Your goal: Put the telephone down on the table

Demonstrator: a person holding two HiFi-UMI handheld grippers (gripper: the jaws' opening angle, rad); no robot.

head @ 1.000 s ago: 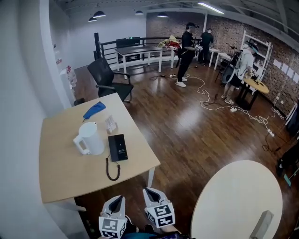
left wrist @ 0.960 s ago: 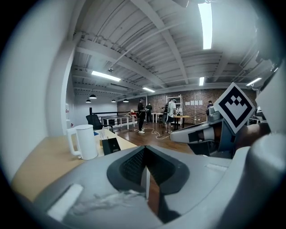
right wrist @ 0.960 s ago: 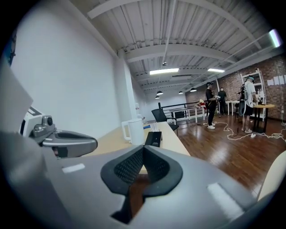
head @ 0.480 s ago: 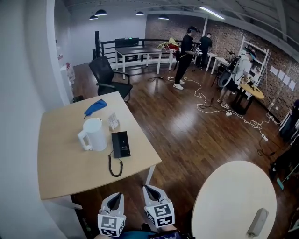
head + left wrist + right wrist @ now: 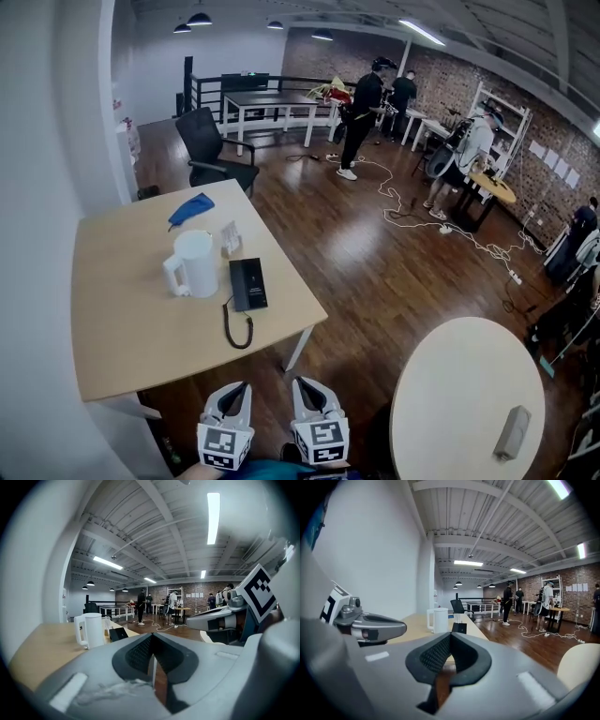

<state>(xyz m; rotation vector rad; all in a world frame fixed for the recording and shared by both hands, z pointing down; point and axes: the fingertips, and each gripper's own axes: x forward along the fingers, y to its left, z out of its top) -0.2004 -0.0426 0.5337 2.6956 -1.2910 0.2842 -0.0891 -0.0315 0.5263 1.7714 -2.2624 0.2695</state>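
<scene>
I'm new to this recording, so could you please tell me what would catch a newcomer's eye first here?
The black telephone lies flat near the wooden table's right edge, just right of a white jug, with a blue cloth farther back. The left gripper and right gripper hang shut and empty short of the table's near side.

A white jug [image 5: 194,263] stands upright with its handle to the left, a small clear holder [image 5: 231,237] just beyond it on the right and a blue cloth [image 5: 190,209] farther back. A black office chair [image 5: 211,150] stands on the dark wooden floor [image 5: 375,272]. At the lower right a round white table [image 5: 459,384] carries a small grey object [image 5: 512,432]. Across the room, white cables [image 5: 441,225] trail over the floor near several standing people [image 5: 356,117], a dark-topped table [image 5: 272,98] and a white shelf unit [image 5: 502,117] against the brick wall [image 5: 553,122].
</scene>
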